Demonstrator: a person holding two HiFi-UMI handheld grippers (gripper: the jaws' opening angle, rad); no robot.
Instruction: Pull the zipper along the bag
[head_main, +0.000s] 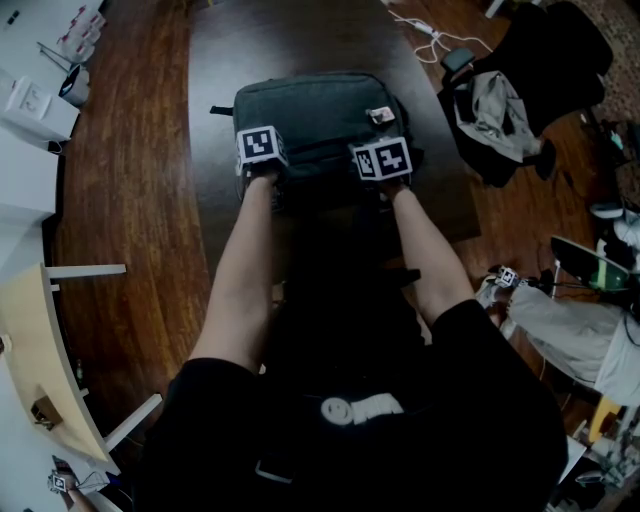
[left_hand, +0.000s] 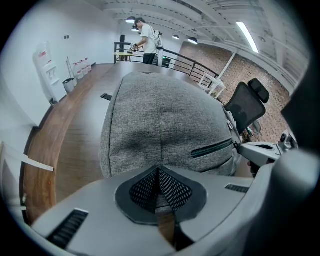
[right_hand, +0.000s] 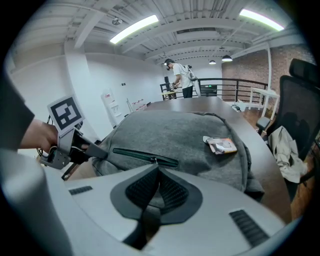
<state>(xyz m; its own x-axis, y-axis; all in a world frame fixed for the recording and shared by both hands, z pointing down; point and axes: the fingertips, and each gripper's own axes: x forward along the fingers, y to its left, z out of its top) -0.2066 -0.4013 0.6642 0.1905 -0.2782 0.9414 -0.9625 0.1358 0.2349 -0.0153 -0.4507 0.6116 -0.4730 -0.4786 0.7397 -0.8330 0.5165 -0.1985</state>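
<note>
The bag (head_main: 320, 115) lies on the desk (head_main: 300, 30). It is soft grey cloth, likely light and apt to bunch or drag. The left claw (left_hand: 159, 170) is closed on cloth at the bag's near corner. The right claw (right_hand: 159, 168) seems clamped on the pull (right_hand: 156, 161) of the bag's zipper (right_hand: 135, 154) — the firmest hold.

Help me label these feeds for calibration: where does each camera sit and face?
Head view: on the person's head, looking steeply down at the backpack on the table; both forearms, left gripper and right gripper show.
Left gripper view: on the left gripper, looking along its closed jaws across the backpack; the right gripper shows at right.
Right gripper view: on the right gripper, closed jaws at the zipper pull; the left gripper shows at left.
Shared: both gripper views show the green zipper and a distant person.
</note>
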